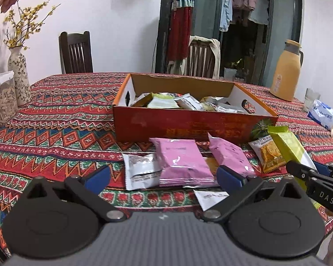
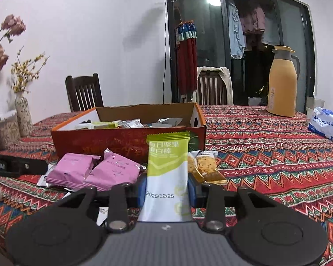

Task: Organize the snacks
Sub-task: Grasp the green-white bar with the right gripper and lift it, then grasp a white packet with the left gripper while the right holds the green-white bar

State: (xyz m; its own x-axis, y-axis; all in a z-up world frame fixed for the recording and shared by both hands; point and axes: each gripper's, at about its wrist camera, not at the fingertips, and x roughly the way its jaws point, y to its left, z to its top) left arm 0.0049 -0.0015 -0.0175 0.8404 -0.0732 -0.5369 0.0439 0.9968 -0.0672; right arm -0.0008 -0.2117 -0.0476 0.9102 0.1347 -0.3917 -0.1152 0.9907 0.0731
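Landmark: open orange-red cardboard box on the patterned red tablecloth, loose snack packets inside; well left of the box, a speckled ceramic vase with yellow sprigs; in front of the box, a white foil packet, then two pink foil snack packets side by side, then a small orange cracker packet; left gripper hovers before the pink packets, jaws wide, nothing between them; right gripper clamped narrow on a green-and-white snack bar wrapper, held upright in front of the box's right end; right of the box, a tan thermos jug.
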